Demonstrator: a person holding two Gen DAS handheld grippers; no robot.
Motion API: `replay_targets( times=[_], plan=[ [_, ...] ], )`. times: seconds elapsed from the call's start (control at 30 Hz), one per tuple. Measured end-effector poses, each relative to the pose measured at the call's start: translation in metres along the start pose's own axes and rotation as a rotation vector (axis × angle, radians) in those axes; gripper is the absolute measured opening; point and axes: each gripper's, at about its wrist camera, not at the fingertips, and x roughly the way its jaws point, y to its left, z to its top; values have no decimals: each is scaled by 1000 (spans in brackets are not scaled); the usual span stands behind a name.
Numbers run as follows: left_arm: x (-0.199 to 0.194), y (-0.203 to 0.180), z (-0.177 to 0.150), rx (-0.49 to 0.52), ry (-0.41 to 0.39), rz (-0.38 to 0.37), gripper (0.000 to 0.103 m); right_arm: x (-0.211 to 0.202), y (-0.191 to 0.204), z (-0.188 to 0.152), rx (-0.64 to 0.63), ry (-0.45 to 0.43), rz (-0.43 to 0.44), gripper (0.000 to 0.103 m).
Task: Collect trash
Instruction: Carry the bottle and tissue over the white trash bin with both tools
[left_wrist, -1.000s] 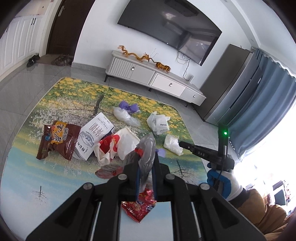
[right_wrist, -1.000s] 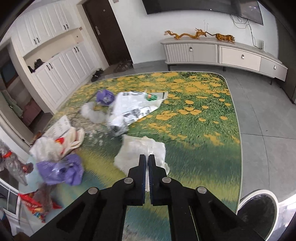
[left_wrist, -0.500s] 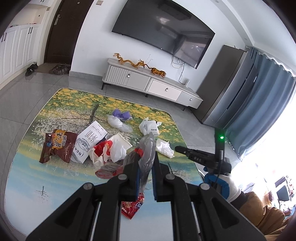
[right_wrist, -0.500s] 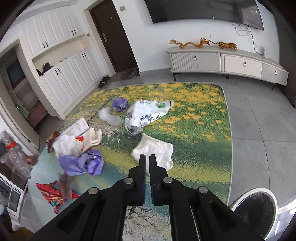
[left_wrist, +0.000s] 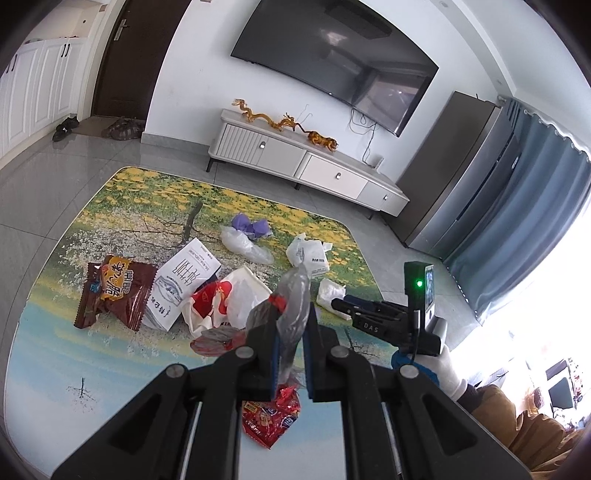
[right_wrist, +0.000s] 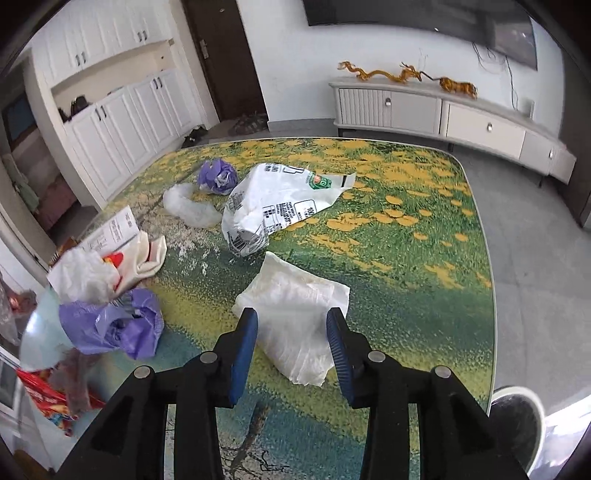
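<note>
You are pinching a limp wrapper (left_wrist: 293, 310) in the left gripper (left_wrist: 290, 363); the right gripper (right_wrist: 291, 338) is spreading over a soft, light bag (right_wrist: 295, 306); take its bunched middle.

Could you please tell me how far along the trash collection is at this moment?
Early on. The left gripper is shut on a clear wrapper; the right gripper is open around a white bag, not yet gripped. Left on the mat: the brown snack bag, purple bag and printed bag.

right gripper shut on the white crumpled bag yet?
No, the right gripper is open, its blue pads either side of the white crumpled bag, which lies on the table.
</note>
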Motion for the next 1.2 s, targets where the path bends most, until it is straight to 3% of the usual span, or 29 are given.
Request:
replay_targets(
  times=[0.03, 0.13, 0.5, 0.83, 1.03, 1.2],
  plan=[
    [0, -1, 0, 2, 0, 0, 10, 0, 1, -1, -5, 4, 3, 10],
    [-1, -6, 0, 7, -1, 3, 9, -2, 5, -5, -22, 9, 12, 5],
    [-14, -24, -2, 36, -18, 17, 10, -31, 8, -25, 40, -45, 121, 3],
    [-11, -51, 2, 76, -5, -18, 10, -86, 7, -30, 67, -163, 157, 3],
    [19, -104, 10, 175, 41, -87, 10, -128, -28, -46, 132, -231, 107, 3],
    [67, -163, 11, 237, 116, -197, 9, -161, -87, -76, 237, -249, -11, 3]
  ],
)
